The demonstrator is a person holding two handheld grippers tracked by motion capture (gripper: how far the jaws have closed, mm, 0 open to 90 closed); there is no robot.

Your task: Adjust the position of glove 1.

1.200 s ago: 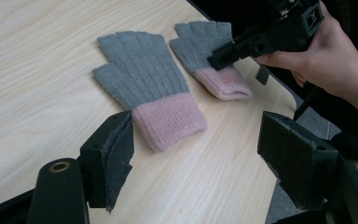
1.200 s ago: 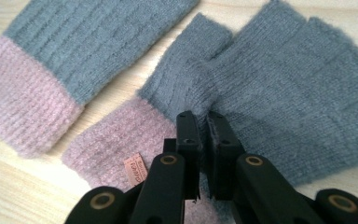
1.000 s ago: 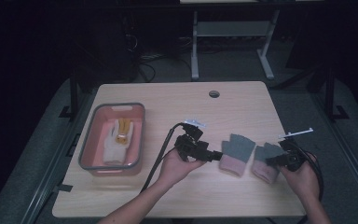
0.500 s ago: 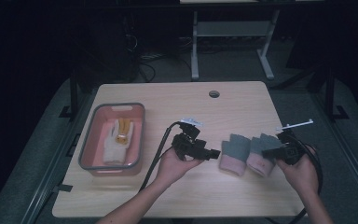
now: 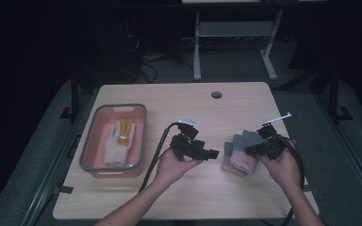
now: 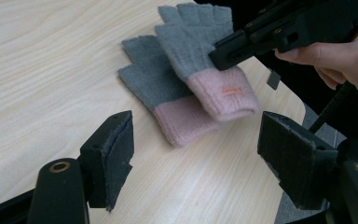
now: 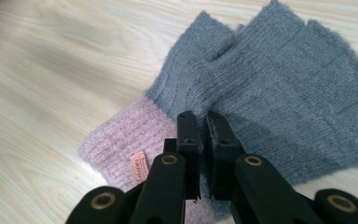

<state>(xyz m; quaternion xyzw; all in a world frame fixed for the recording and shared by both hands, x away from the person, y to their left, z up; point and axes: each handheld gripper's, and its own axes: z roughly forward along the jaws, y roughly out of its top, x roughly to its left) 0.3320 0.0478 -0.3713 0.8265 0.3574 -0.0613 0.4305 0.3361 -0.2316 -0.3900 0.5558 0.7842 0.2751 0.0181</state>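
**Top glove pinched over its mate**

Your right gripper is clenched on the upper glove, which overlaps the lower glove on the table. Your left gripper hangs released nearby; a pink tub sits far left.

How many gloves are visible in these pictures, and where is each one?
3. Two grey-and-pink fingerless gloves overlap on the table: the upper glove is pinched by the right gripper, the lower glove lies partly beneath it. A white-and-yellow glove lies in the pink tub. More could be hidden underneath.
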